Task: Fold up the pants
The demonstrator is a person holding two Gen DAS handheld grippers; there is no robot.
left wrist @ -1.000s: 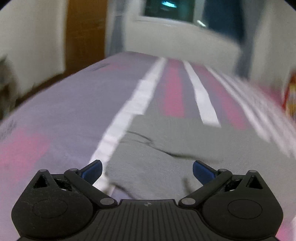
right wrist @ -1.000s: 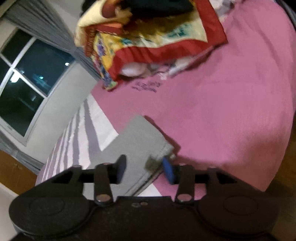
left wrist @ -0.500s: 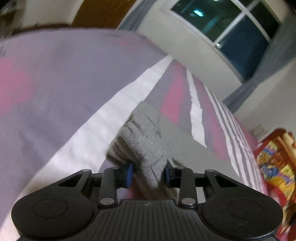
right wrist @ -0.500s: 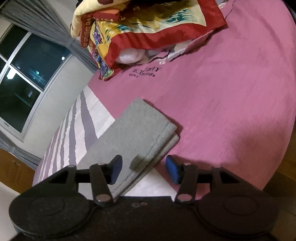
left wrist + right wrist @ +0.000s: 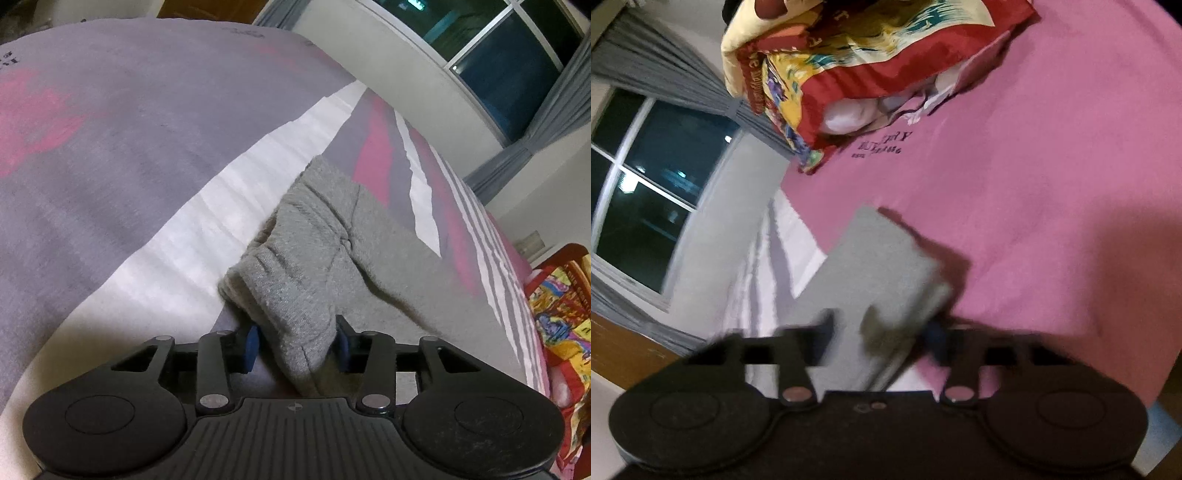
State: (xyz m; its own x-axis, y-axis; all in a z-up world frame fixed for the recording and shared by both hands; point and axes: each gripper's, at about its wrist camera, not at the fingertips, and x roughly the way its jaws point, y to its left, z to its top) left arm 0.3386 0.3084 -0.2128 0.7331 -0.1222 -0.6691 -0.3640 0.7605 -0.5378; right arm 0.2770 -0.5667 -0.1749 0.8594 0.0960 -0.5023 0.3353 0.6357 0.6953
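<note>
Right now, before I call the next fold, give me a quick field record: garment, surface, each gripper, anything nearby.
garment: grey pants, bunched at one end, lying along the bed
surface: striped bedspread, pink, grey and white
left gripper: shut on the bunched pants end
right gripper: jaws either side of the folded flat end; view blurred, grip unclear
nearby: red and yellow blanket heaped beyond the pants
background: dark window with grey curtains
</note>
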